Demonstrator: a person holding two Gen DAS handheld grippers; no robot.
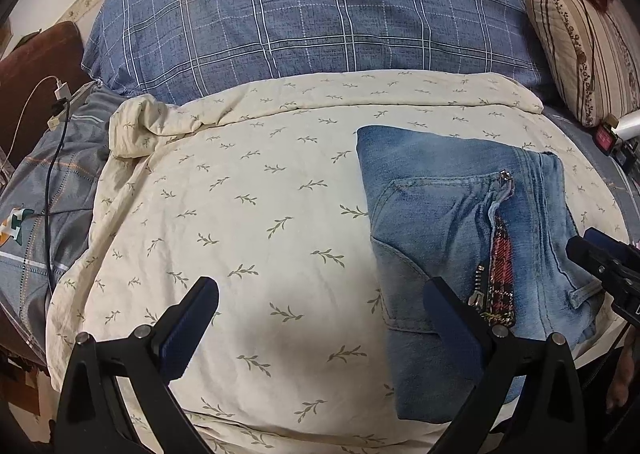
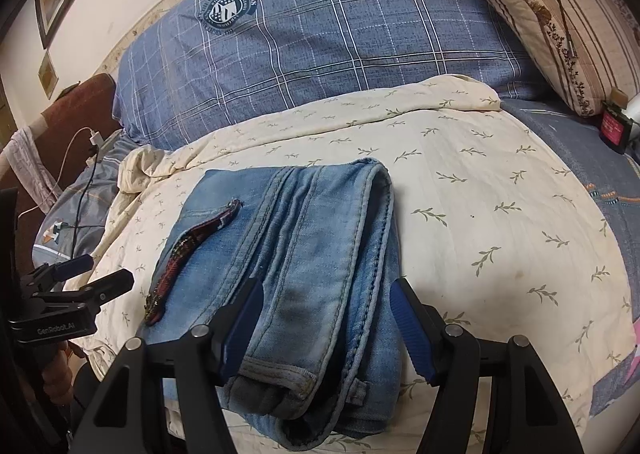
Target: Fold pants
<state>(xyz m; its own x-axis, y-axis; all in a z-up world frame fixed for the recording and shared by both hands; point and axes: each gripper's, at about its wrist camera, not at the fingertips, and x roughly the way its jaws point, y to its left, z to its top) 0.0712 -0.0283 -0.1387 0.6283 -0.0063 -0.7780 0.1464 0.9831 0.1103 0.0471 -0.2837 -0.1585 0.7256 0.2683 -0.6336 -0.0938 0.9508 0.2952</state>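
Right claw [image 2: 324, 318] wide over folded jeans [image 2: 304, 254], pads clear of denim; left claw [image 1: 320, 318] wide, empty, above quilt [image 1: 240, 214] beside jeans.

A cream quilt printed with small green sprigs [image 1: 240, 214] covers the near bed. Beyond it lies a blue plaid duvet bearing a round crest [image 1: 320, 14]. A beige striped pillow [image 1: 588, 54] leans far right; white and black charging cables [image 1: 56, 102] trail at left.
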